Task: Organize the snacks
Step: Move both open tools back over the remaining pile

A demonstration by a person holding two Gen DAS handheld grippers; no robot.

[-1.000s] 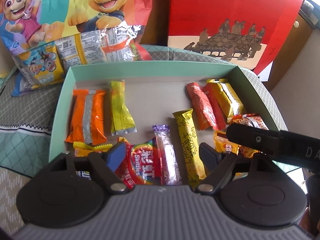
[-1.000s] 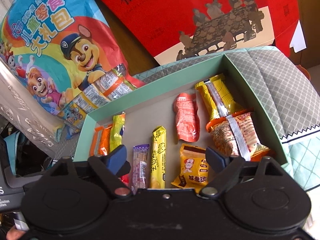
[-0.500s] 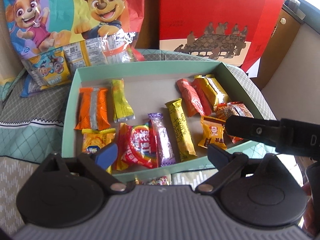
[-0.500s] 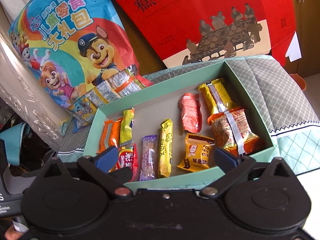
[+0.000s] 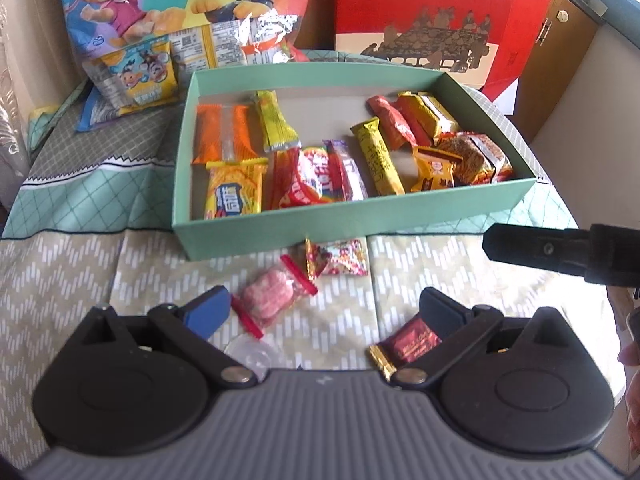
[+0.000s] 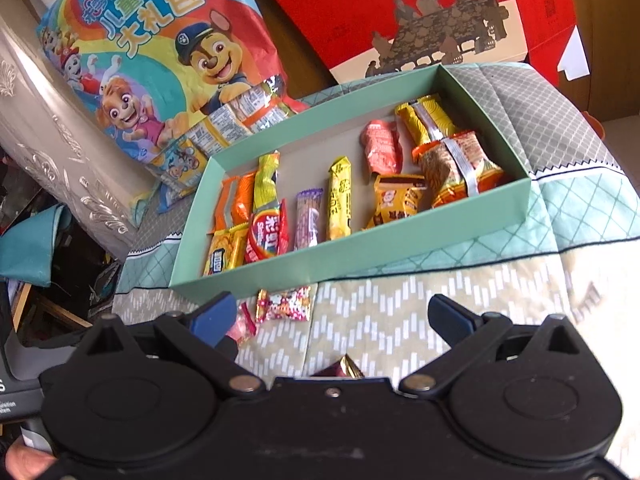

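Observation:
A mint-green box (image 5: 352, 220) (image 6: 360, 256) on the patterned cloth holds several wrapped snacks laid in rows. Loose on the cloth in front of it are a pink candy with red ends (image 5: 272, 300), a flowery pink packet (image 5: 344, 258) (image 6: 284, 304) and a dark red chocolate with gold ends (image 5: 412, 344) (image 6: 340, 368). My left gripper (image 5: 324, 312) hovers over the pink candy, jaws opening, pads touching nothing. My right gripper (image 6: 332, 316) stands open and empty over bare cloth, near the box's front wall. Its black finger (image 5: 560, 256) reaches in at the right of the left wrist view.
A cartoon-dog snack bag (image 6: 160, 64) with small packets spilling out leans behind the box on the left. A red gift box (image 5: 432, 12) stands behind on the right. A wooden cabinet (image 5: 548, 64) is at far right, and an embossed silver panel (image 6: 52, 152) at far left.
Both grippers have drawn back from above the box to the cloth in front of it. Their jaws have spread wider. The loose candies have come into view.

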